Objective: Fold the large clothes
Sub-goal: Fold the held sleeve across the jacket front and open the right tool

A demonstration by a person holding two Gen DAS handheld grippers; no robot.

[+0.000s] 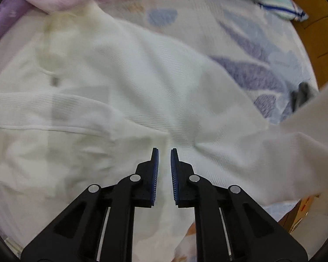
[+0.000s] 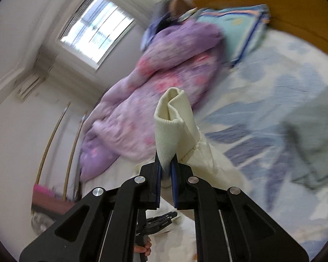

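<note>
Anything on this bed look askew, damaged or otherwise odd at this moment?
Nothing looks damaged or spilled. The white sweater lies rumpled on the patterned bedsheet, one sleeve lifted off to the right, its ribbed cuff pinched in the right gripper. A crumpled purple quilt lies heaped along the bed's edge.

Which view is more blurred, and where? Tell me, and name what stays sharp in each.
Right wrist view: heavy motion smear over the window, purple quilt and bed sheet; the right gripper and the cream cuff it clamps stay crisp. Left wrist view: milder blur on the white garment; the left gripper is sharp.
</note>
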